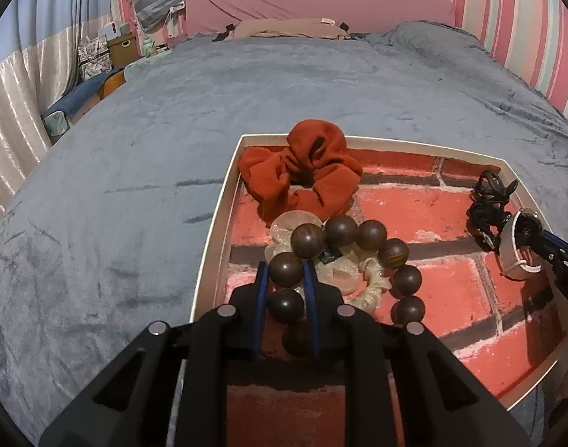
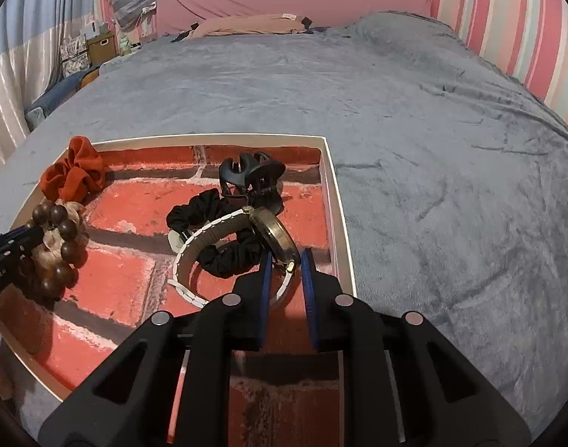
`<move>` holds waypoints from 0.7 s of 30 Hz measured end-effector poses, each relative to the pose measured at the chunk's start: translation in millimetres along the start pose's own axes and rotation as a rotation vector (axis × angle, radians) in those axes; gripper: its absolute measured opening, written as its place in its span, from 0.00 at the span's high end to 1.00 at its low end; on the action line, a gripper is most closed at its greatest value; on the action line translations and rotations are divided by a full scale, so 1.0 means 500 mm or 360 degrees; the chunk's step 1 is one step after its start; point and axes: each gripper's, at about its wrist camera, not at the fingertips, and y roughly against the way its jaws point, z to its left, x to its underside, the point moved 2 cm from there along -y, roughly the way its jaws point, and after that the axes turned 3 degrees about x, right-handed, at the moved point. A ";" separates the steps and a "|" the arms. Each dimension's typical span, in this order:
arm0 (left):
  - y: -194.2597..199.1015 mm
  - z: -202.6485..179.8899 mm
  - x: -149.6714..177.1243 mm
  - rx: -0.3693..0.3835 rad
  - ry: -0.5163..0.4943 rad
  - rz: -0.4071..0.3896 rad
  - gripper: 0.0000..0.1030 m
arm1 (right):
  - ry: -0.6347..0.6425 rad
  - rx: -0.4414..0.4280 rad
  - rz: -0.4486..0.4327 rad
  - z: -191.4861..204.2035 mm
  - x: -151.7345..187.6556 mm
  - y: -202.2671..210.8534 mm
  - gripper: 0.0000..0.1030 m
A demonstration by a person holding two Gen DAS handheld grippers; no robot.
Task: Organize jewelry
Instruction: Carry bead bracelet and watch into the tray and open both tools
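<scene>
A: The left gripper (image 1: pixel 287 279) clamped the wooden bead bracelet (image 1: pixel 343 260) over the tray (image 1: pixel 213 231); the right gripper (image 2: pixel 287 275) pinched the watch (image 2: pixel 274 234).
B: Beads could have rolled free; the strap might have snagged the black scrunchie (image 2: pixel 217 231).

The left black two-finger gripper with blue pads (image 1: pixel 287 272) is pointed steeply downward, its jaws drawn nearly together and clamped on a dark brown wooden bead bracelet (image 1: pixel 343 264). The right black two-finger gripper with blue pads (image 2: pixel 287 260) is angled downward likewise, its jaws pinched on a gold-faced wristwatch with a white strap (image 2: pixel 246 242).
</scene>
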 end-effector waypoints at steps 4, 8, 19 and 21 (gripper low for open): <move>-0.009 0.002 0.002 -0.0012 0.0006 0.0017 0.79 | -0.0009 -0.0009 0.0011 -0.001 0.006 -0.004 0.83; -0.008 0.004 0.002 -0.0032 -0.0003 0.0011 0.69 | -0.0012 -0.0044 -0.0004 -0.005 0.007 0.005 0.78; 0.129 -0.014 0.015 0.0059 -0.0051 -0.0182 0.32 | -0.0015 -0.0216 -0.0221 -0.039 0.001 0.154 0.21; 0.167 -0.020 0.021 0.0060 -0.0086 -0.0218 0.31 | -0.0002 -0.0215 -0.0257 -0.051 0.004 0.195 0.14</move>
